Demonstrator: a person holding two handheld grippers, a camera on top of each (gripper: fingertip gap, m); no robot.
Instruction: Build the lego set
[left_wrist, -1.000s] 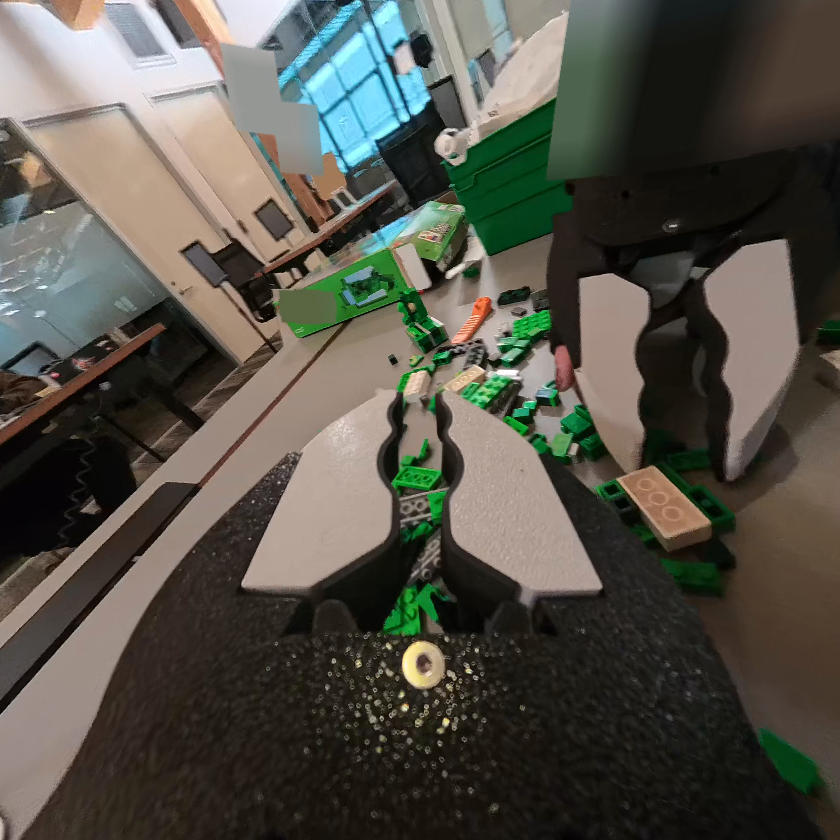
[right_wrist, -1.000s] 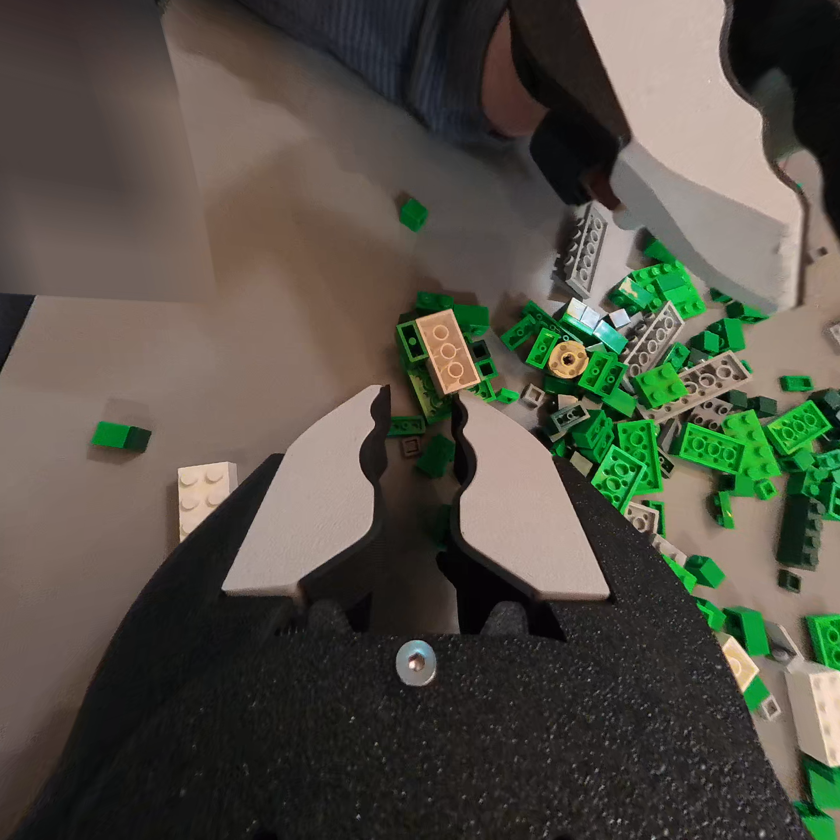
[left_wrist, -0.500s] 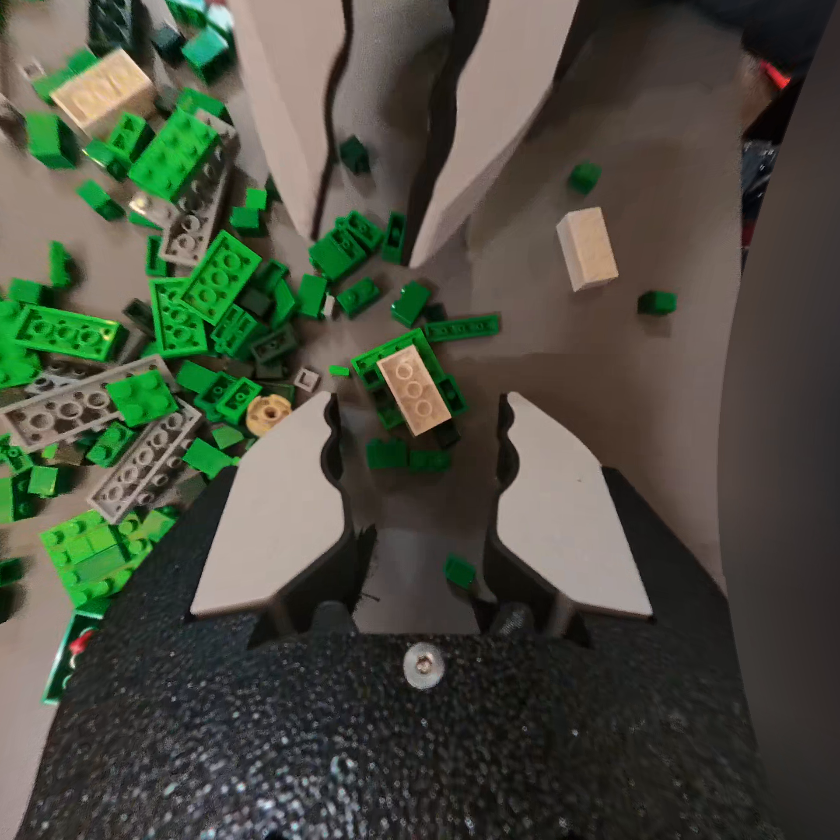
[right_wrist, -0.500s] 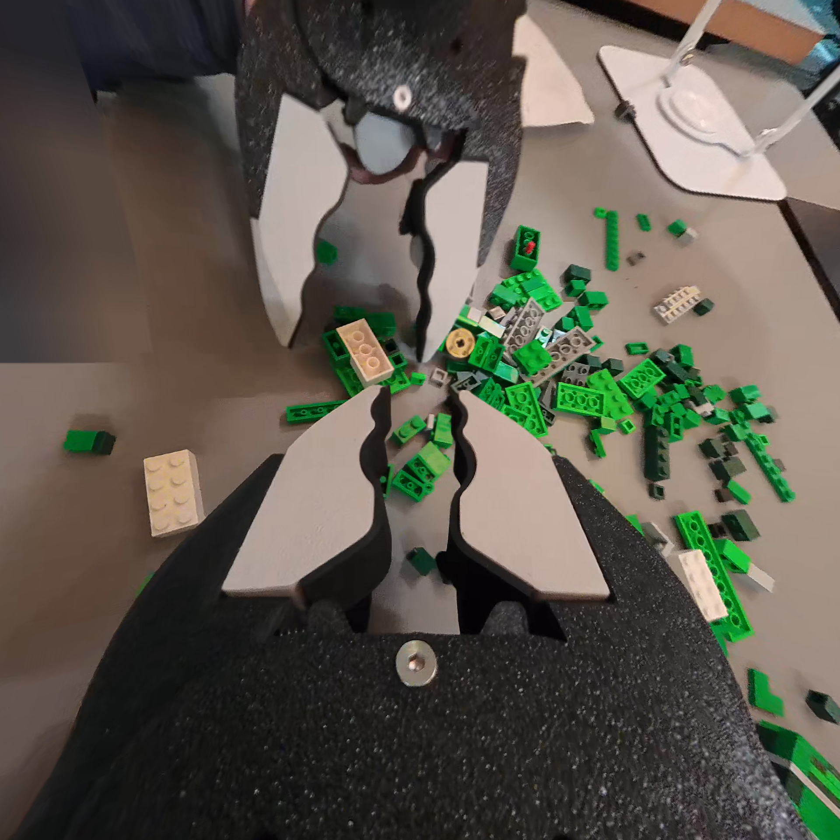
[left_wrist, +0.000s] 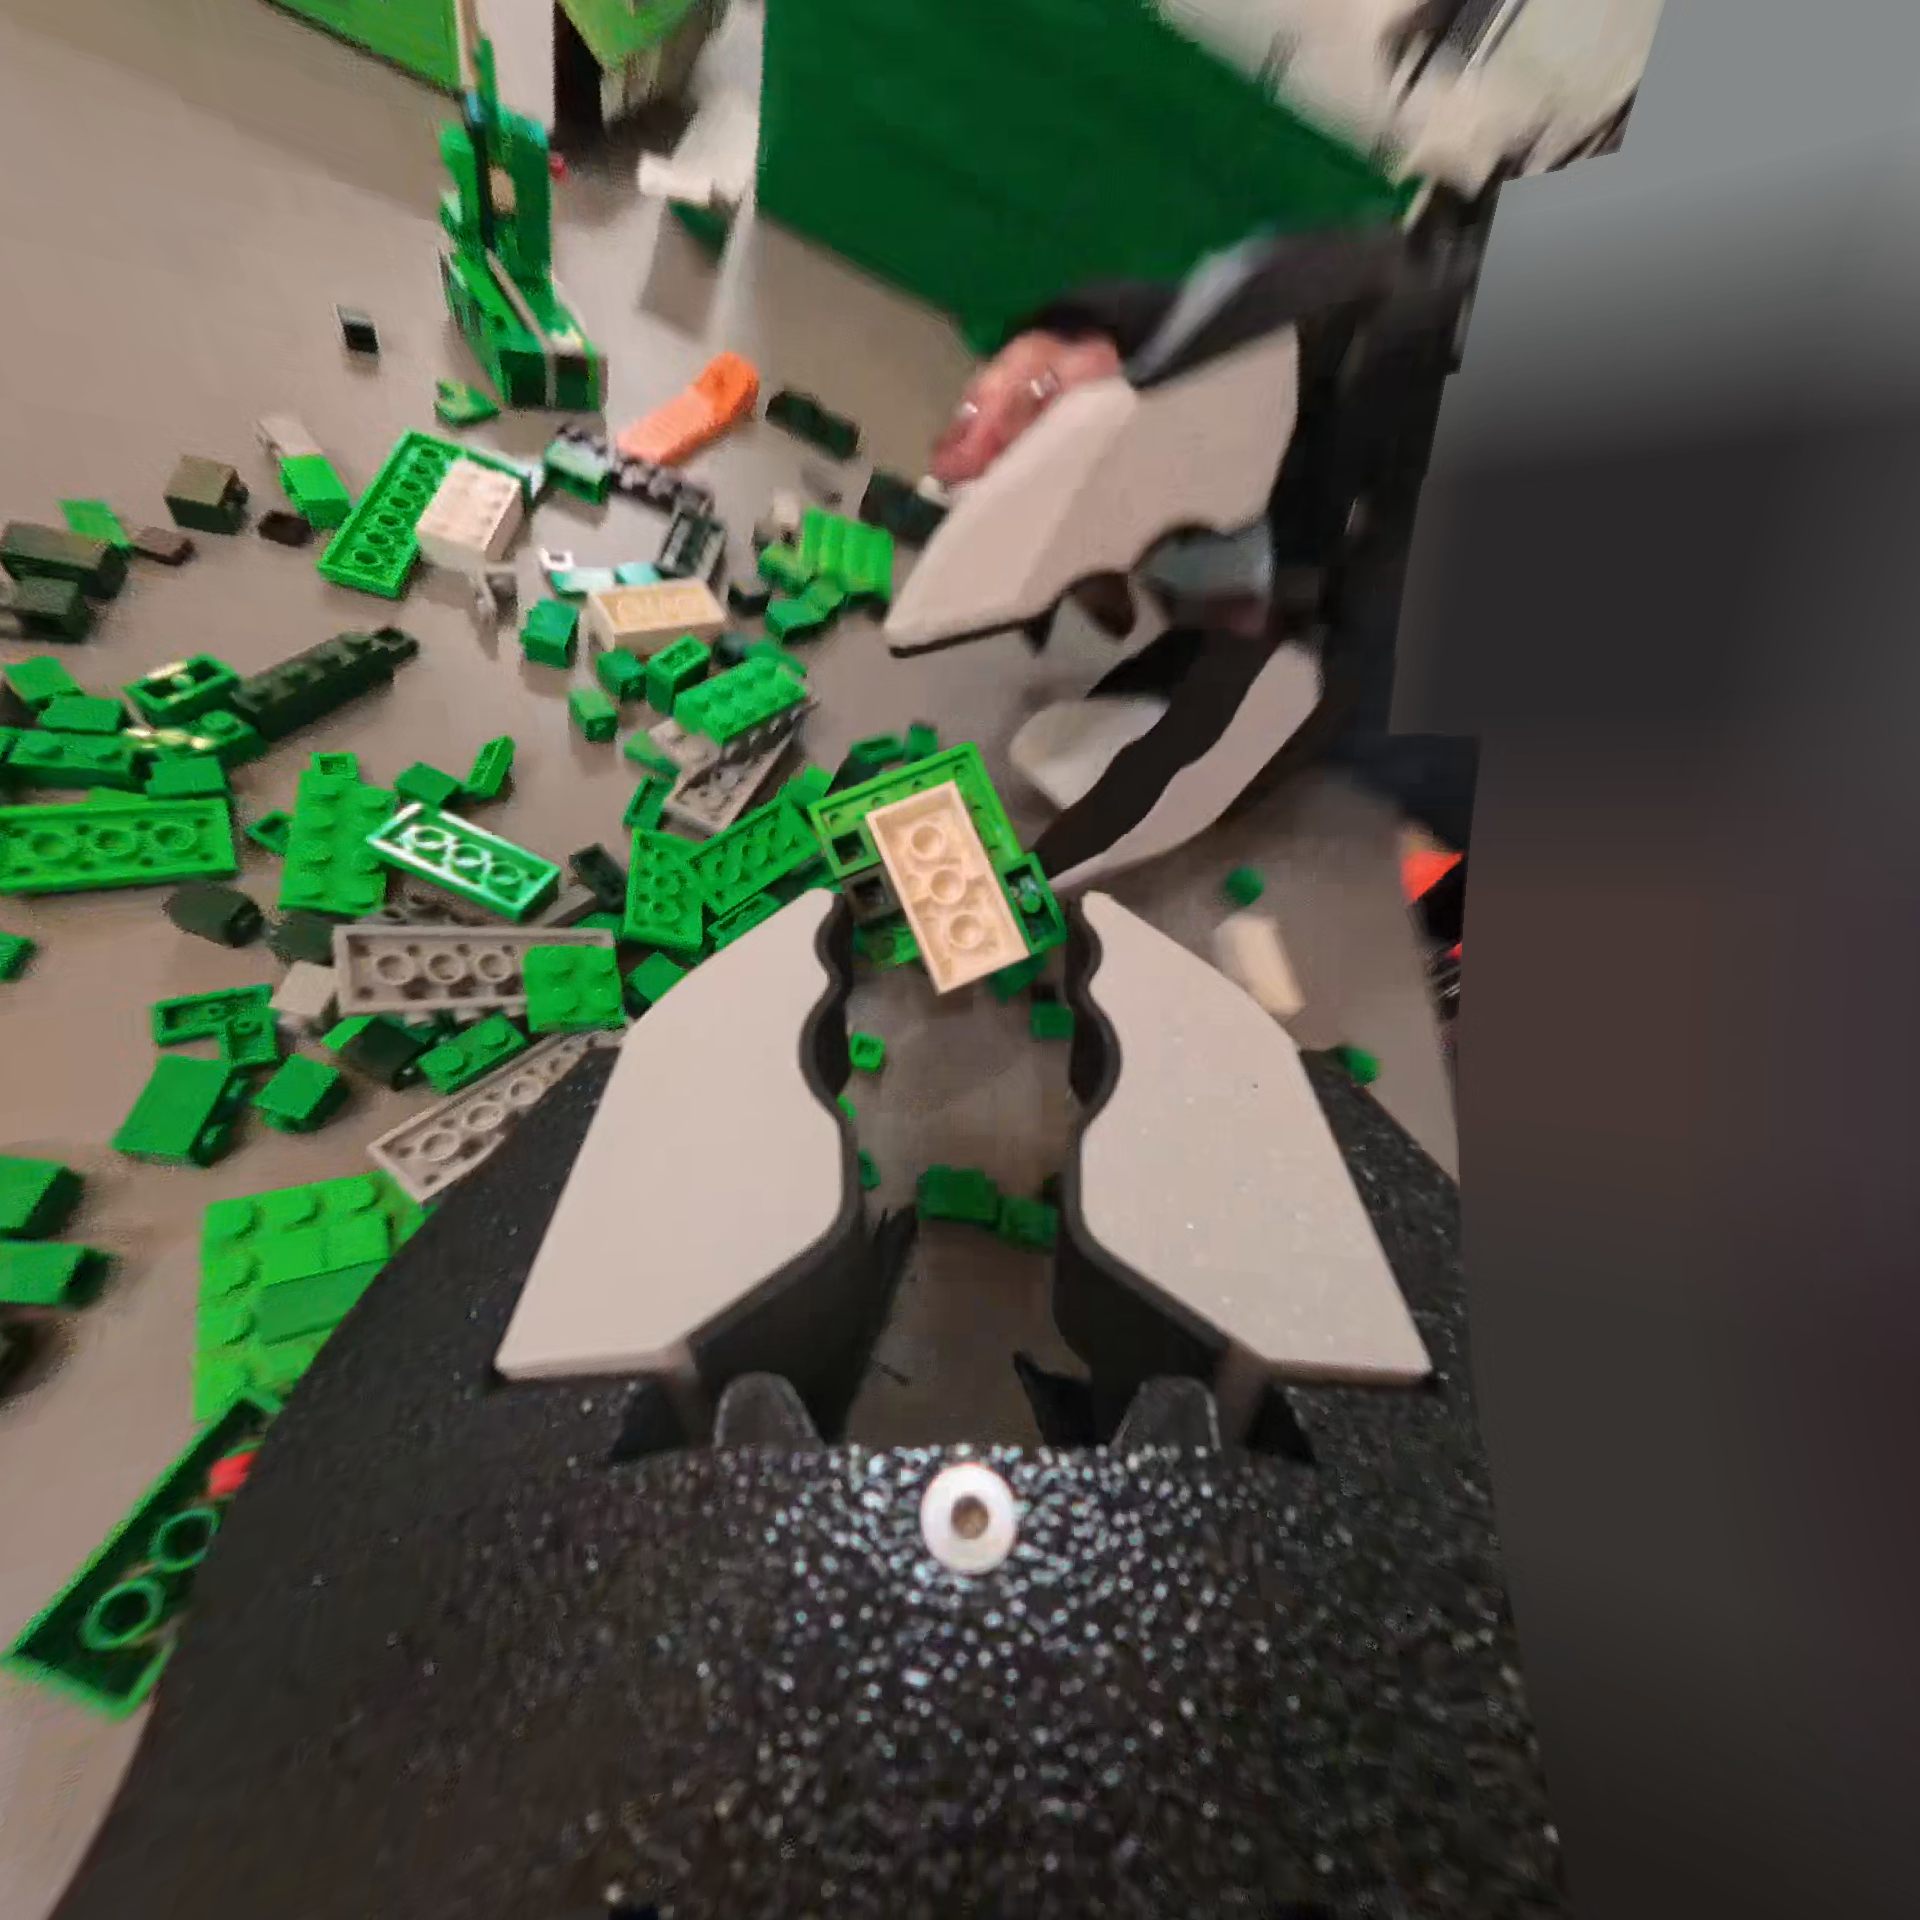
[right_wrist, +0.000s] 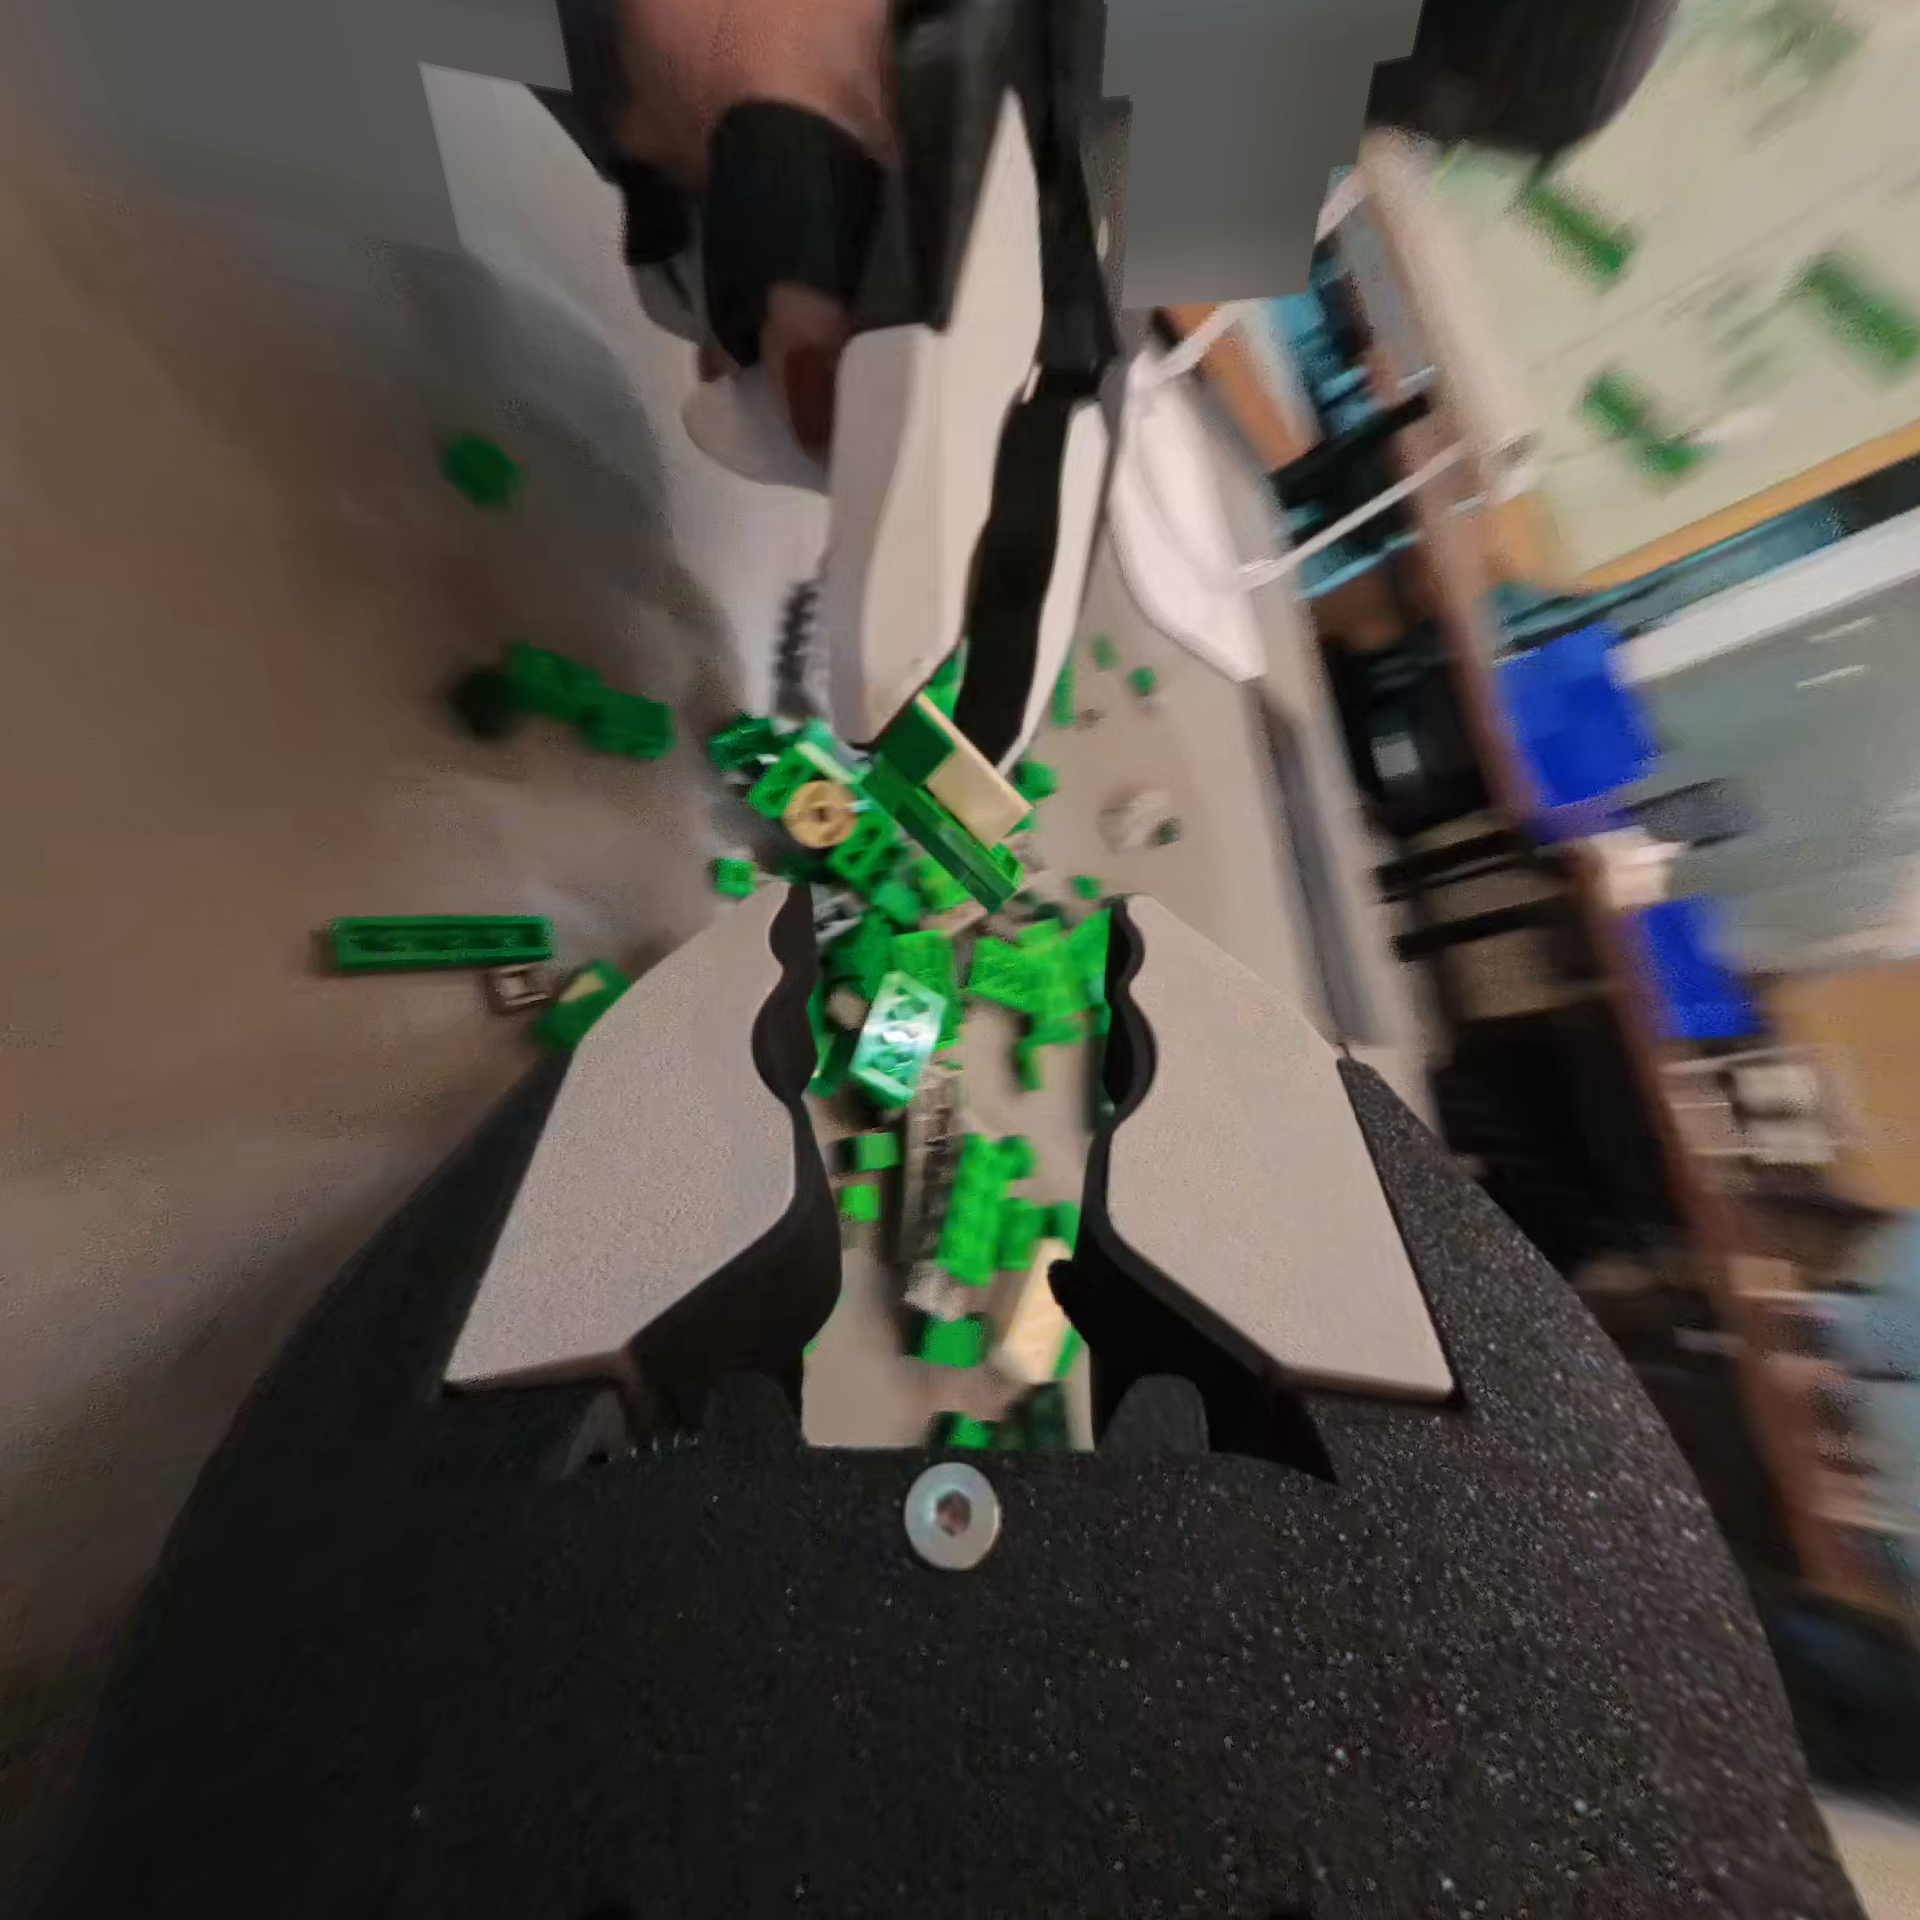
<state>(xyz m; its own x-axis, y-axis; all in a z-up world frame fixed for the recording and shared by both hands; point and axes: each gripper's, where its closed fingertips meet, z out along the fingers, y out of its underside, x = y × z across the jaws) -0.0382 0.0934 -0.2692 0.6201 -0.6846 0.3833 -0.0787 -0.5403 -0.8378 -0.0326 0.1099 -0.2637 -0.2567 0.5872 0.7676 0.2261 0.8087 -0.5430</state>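
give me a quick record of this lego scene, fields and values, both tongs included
surface: grey table strewn with loose bricks
target piece: tan 2x4 plate, underside up, on a green piece
left tongs: open, tips just short of the tan plate, holding nothing
right tongs: open, empty, over the green pile; view heavily blurred
other items: orange brick separator; grey plates; round tan piece; partly built green model
contact: cannot tell whether either tongs touch the tan plate
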